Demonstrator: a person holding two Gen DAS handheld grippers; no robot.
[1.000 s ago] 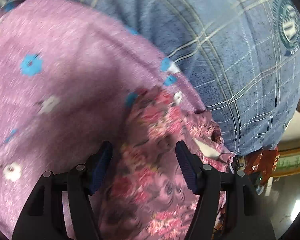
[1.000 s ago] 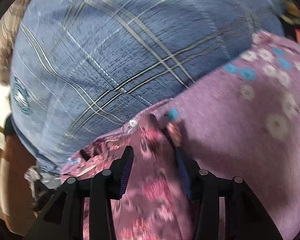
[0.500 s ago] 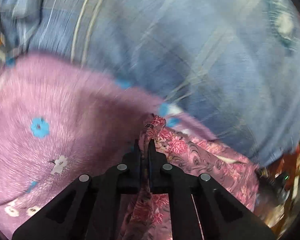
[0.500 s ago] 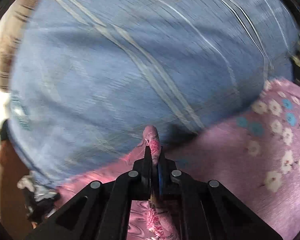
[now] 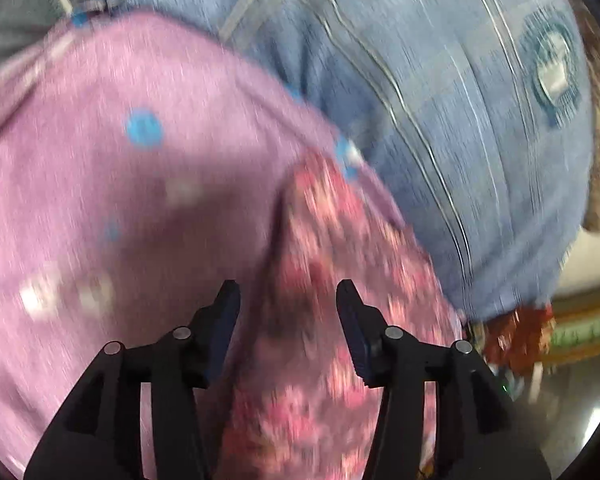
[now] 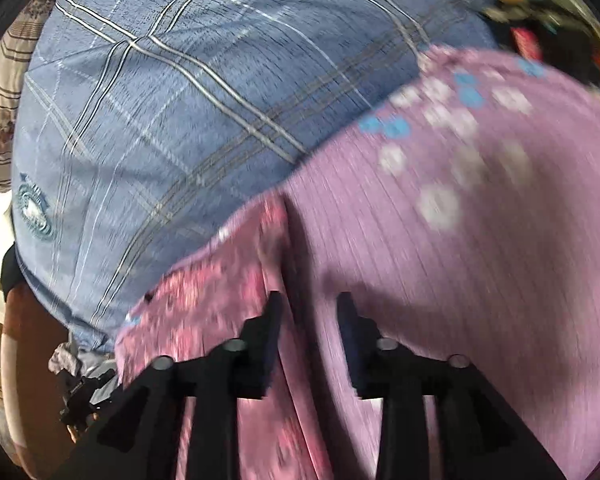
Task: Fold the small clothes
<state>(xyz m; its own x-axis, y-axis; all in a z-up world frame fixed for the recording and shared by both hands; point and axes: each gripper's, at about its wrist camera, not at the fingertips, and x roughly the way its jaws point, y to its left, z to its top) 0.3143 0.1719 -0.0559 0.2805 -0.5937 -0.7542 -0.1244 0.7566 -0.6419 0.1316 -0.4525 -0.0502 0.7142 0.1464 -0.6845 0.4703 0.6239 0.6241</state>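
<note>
A small pink rose-print garment (image 5: 332, 280) lies on a purple cloth with blue and white flowers (image 5: 120, 200). My left gripper (image 5: 288, 304) is open, its fingers straddling a raised fold of the garment without holding it. In the right wrist view the same garment (image 6: 220, 288) lies at lower left beside the purple cloth (image 6: 480, 260). My right gripper (image 6: 310, 316) is open over the garment's edge, where it meets the purple cloth. Both views are motion-blurred.
A blue plaid sheet (image 5: 440, 100) with a round emblem (image 5: 554, 76) covers the surface behind; it also shows in the right wrist view (image 6: 200, 100). A red packet (image 5: 516, 336) lies at the edge. Dark clutter (image 6: 540, 12) sits far right.
Half a second ago both grippers were shut on pinched folds of the rose-print garment. Now both have opened and let it go, and the fabric has dropped back.
</note>
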